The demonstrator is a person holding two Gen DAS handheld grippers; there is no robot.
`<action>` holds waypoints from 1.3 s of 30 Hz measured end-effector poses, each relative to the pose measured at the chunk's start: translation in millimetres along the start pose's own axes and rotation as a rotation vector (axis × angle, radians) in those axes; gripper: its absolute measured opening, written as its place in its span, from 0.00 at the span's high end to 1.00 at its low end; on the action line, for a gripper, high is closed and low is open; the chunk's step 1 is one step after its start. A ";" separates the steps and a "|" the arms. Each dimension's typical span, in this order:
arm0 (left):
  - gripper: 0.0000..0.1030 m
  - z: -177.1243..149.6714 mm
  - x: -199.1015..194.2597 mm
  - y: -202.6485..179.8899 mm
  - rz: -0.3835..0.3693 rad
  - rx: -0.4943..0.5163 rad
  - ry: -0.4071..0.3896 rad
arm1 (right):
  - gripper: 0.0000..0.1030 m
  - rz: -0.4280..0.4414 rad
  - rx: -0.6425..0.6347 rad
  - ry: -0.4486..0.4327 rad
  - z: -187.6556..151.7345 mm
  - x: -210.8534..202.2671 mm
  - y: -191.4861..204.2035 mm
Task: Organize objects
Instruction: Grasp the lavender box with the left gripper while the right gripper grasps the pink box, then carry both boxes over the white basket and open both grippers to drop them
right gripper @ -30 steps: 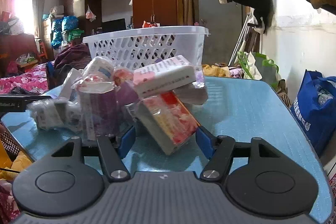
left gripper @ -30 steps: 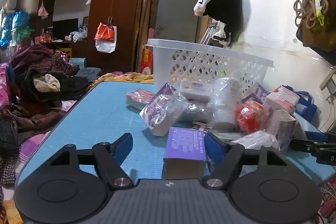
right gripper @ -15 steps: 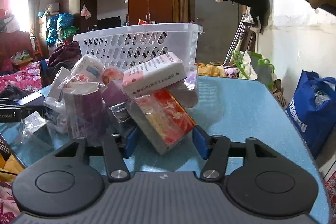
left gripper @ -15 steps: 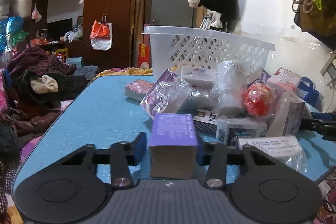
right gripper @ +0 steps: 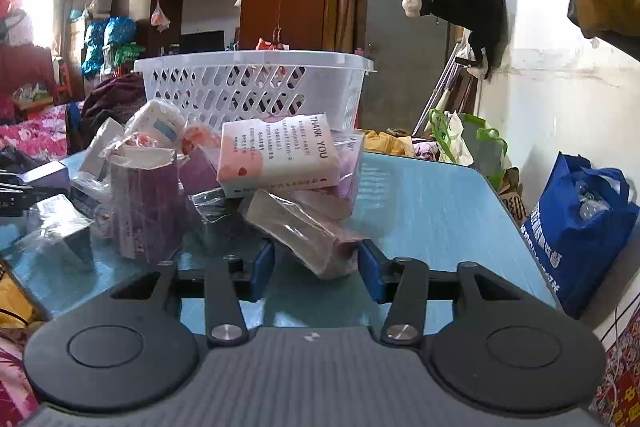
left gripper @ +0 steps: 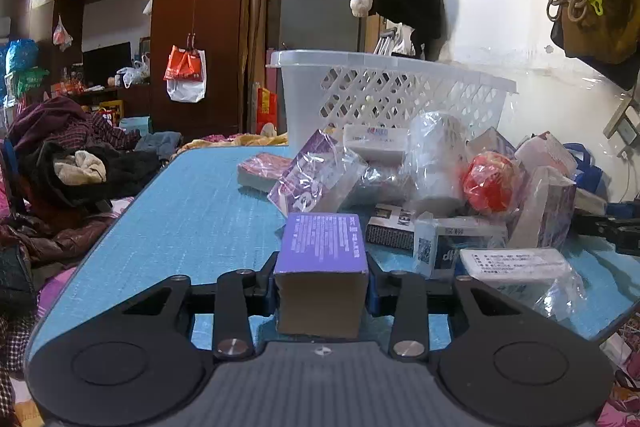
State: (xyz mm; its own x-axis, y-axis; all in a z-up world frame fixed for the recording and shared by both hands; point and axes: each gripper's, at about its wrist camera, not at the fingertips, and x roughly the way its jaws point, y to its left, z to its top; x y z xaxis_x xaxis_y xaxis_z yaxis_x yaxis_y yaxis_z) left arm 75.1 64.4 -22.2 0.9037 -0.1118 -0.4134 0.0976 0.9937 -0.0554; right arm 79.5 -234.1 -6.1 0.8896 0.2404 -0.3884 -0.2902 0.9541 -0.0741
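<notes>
My left gripper (left gripper: 320,291) is shut on a purple box (left gripper: 322,259), with both blue pads against its sides just above the blue table (left gripper: 192,219). My right gripper (right gripper: 316,267) is closing its jaws on a tilted pink-red box in clear wrap (right gripper: 308,231), and both pads touch it. Behind each gripper lies a pile of several wrapped boxes and packets, with a white "THANK YOU" box (right gripper: 280,155) on top. The white lattice basket (left gripper: 384,87) (right gripper: 256,83) stands at the table's far edge.
A red wrapped ball (left gripper: 488,183) and a white roll (left gripper: 436,155) lie in the pile. Clothes heap (left gripper: 72,163) sits off the table's left. A blue bag (right gripper: 580,223) stands by the right edge. Bare blue table surface (right gripper: 432,211) shows right of the pile.
The left jaws came together onto the purple box and now grip it. The right jaws narrowed around the wrapped box, which rolled so that its red face turned away.
</notes>
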 end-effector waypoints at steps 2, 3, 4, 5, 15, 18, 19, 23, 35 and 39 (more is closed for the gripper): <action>0.58 -0.8 1.1 -0.1 0.001 0.007 -0.005 | 0.51 -0.006 -0.010 -0.002 0.0 3.4 0.4; 0.58 -0.8 1.0 -0.1 0.001 0.009 -0.005 | 0.60 -0.021 -0.023 -0.003 -0.6 3.8 1.5; 0.59 -0.8 0.6 0.0 -0.003 0.010 -0.005 | 0.71 -0.030 -0.033 -0.006 -1.7 2.3 1.8; 0.59 -1.1 -1.0 0.4 -0.009 0.010 -0.008 | 0.73 -0.026 -0.034 -0.010 -3.2 -0.7 2.2; 0.59 0.0 -9.3 -3.3 -0.033 0.030 -0.046 | 0.78 0.034 -0.040 -0.009 -8.8 -18.7 3.9; 0.59 3.0 -13.3 -0.2 -0.033 0.019 -0.068 | 0.79 0.029 -0.029 -0.031 -7.6 -23.9 2.1; 0.59 3.3 -15.8 1.4 -0.035 0.018 -0.078 | 0.80 0.030 -0.026 -0.041 -7.4 -27.7 1.7; 0.59 6.1 -20.3 1.1 -0.036 0.024 -0.101 | 0.82 0.030 -0.037 -0.041 -6.3 -32.0 2.4; 0.59 1.2 -13.8 -1.7 -0.057 0.038 -0.085 | 0.38 0.076 -0.014 -0.053 -7.0 -10.1 -7.0; 0.59 0.5 -11.8 0.3 -0.067 0.034 -0.076 | 0.62 0.144 0.015 -0.020 -6.2 -1.8 -10.4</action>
State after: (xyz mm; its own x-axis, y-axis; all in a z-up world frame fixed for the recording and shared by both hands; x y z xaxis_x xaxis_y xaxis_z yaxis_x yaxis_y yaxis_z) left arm 64.6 66.0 -16.9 0.9237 -0.1780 -0.3393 0.1715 0.9839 -0.0494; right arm 78.7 -245.5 -10.4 0.8460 0.3782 -0.3759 -0.4099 0.9121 -0.0048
